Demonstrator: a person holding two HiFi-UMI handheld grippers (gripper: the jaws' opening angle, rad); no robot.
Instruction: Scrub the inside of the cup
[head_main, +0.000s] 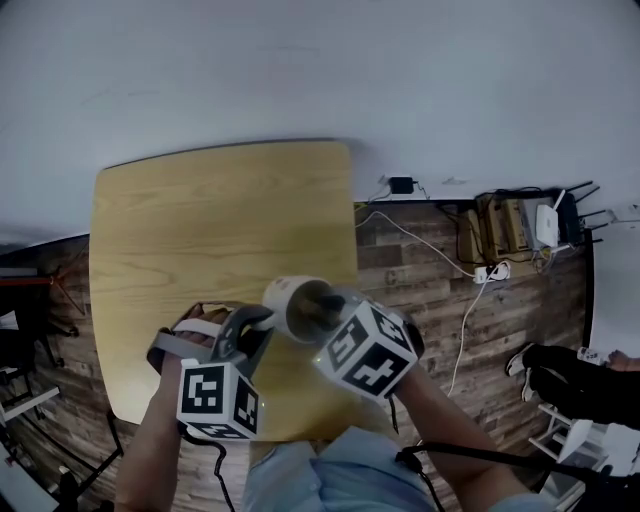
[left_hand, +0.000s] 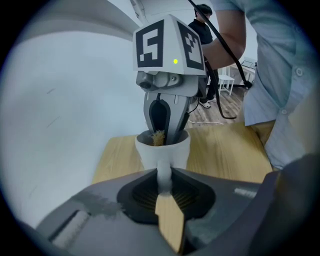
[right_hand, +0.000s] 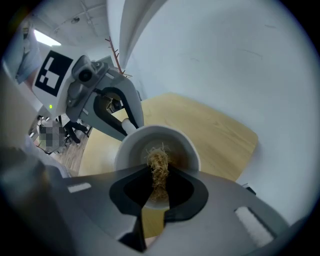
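Note:
A white cup (head_main: 288, 303) is held above the wooden table (head_main: 200, 230), tilted with its mouth toward my right gripper. My left gripper (head_main: 255, 328) is shut on the cup's handle (left_hand: 164, 170), which sits pinched between its jaws (left_hand: 164, 176). My right gripper (head_main: 327, 302) reaches into the cup's mouth. It is shut on a tuft of straw-coloured scrubber (right_hand: 159, 167), whose bristles stand inside the cup (right_hand: 157, 145). In the left gripper view the scrubber (left_hand: 158, 137) shows just over the cup's rim (left_hand: 162, 149), between the right gripper's fingers (left_hand: 176, 117).
The table's right edge (head_main: 354, 240) borders a wood-plank floor with white cables (head_main: 470, 300), a power strip and a router (head_main: 545, 225) by the wall. A person's shoes (head_main: 550, 365) and a white chair (head_main: 575, 440) are at the far right.

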